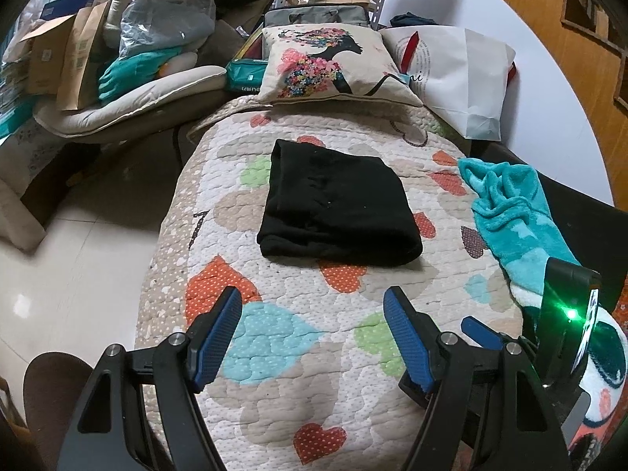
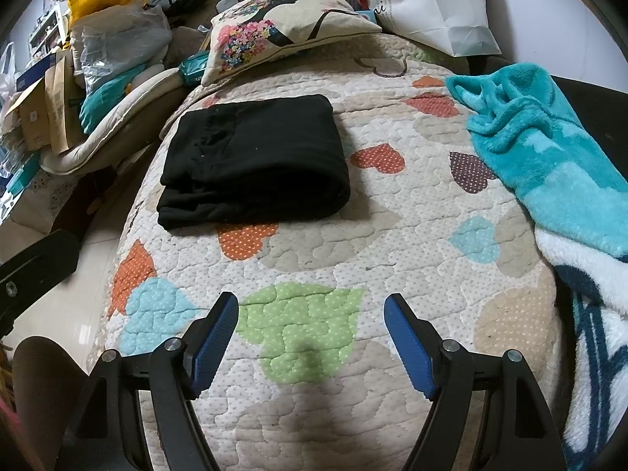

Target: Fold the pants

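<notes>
Black pants [image 1: 337, 206] lie folded into a compact, roughly rectangular bundle on the heart-patterned quilt [image 1: 298, 373], about mid-bed, short of the pillow. Several layers stacked; the near edge is a rounded, thick fold, seen best from the right wrist view [image 2: 251, 165], where at the near-left corner the lower layers jut out slightly from under the top one. Top surface mostly flat, a few shallow creases toward the far-left side. Fabric matte, with small pale specks of lint. Nothing lies on the bundle, and neither tool touches it.

Left gripper [image 1: 314, 337]: jaws spread wide, blue ribbed pads [image 1: 218, 337] facing each other, nothing between them. It hovers over the quilt's near end, well apart from the pants.

Right gripper [image 2: 312, 343]: likewise wide open and empty, above a green heart patch; its shadow falls on the quilt just below. From the left wrist view, part of it shows at the right edge, with a green light glowing on its body.

Surroundings: a printed pillow [image 1: 333, 66] at the bed's far end, a white paper bag [image 1: 463, 78] beside it, a turquoise fleece blanket [image 2: 549, 145] crumpled along the right side of the quilt. Boxes and bags crowd the far-left background.
</notes>
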Motion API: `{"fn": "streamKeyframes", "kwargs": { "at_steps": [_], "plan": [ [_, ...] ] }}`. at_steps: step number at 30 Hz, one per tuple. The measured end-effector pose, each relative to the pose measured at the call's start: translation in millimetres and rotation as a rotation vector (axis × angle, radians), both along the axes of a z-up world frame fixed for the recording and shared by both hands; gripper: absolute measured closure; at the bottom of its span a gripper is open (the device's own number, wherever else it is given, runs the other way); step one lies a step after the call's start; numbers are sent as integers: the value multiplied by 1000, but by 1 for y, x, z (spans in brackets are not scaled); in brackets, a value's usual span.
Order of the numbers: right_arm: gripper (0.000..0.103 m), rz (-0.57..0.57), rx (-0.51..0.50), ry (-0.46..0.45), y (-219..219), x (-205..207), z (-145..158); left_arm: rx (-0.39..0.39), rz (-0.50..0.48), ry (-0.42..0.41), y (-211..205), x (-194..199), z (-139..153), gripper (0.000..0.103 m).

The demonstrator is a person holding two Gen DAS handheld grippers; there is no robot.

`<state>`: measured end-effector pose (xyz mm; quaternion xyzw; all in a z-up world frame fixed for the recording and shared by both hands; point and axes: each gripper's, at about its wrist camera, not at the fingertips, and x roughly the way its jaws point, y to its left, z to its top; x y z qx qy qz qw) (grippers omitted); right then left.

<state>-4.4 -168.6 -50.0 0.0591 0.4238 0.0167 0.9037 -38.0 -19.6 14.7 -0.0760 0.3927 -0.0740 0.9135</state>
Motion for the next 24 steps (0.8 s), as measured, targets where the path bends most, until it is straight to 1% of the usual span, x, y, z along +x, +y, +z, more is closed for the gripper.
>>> {"fn": "streamKeyframes", "kwargs": {
  "at_steps": [24],
  "plan": [
    [21,-4,-4,-1,0,0,0,19,5,7,0,0,-4,29]
  ]
}}
